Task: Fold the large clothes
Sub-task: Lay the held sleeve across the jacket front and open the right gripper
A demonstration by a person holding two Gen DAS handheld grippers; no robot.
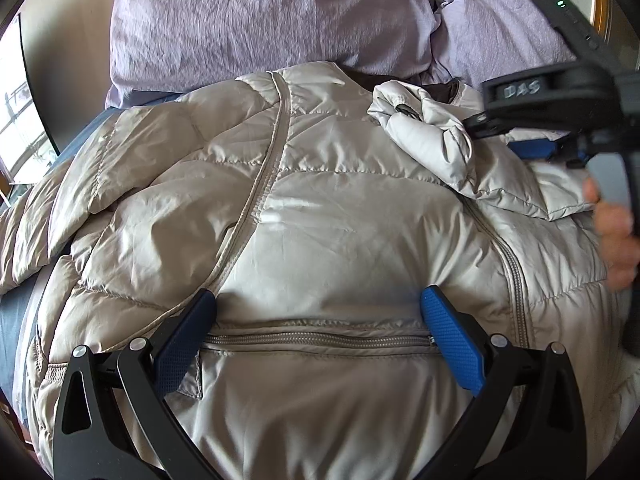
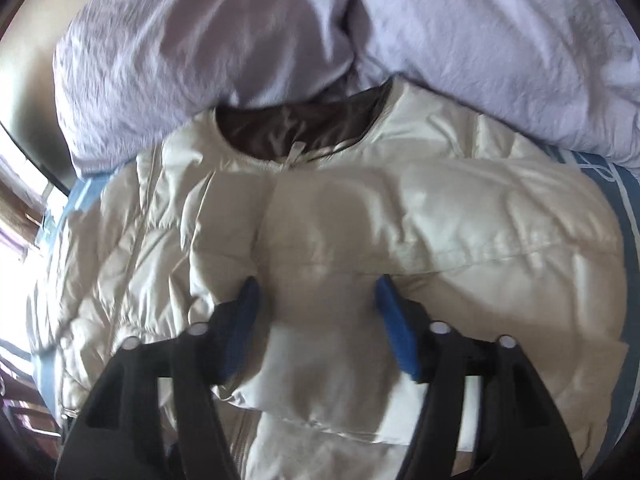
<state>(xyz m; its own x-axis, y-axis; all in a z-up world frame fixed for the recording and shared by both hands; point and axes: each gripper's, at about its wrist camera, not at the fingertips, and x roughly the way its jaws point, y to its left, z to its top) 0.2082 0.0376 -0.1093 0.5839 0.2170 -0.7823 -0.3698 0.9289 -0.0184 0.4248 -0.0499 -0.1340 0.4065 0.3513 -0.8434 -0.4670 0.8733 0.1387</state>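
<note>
A pale beige puffer jacket point(image 1: 340, 216) lies spread on the bed, front up, its dark lining showing at the collar point(image 2: 296, 124). My left gripper point(image 1: 320, 300) is open, fingers wide apart and resting on the jacket just above a pocket zipper point(image 1: 316, 338). One sleeve point(image 2: 320, 300) is folded across the chest, and its cuff point(image 1: 424, 128) lies bunched near the collar. My right gripper point(image 2: 318, 294) is open, with the puffy sleeve lying between its blue pads point(image 2: 394, 320). It also shows in the left wrist view as the right gripper point(image 1: 504, 136) beside the cuff.
Two lilac pillows point(image 1: 272, 20) point(image 2: 500, 48) sit behind the collar at the head of the bed. A blue bedsheet point(image 2: 624, 216) shows at the jacket's edges. A hand point(image 1: 616, 240) holds the right gripper's handle at the right. A bright window point(image 1: 20, 128) is at far left.
</note>
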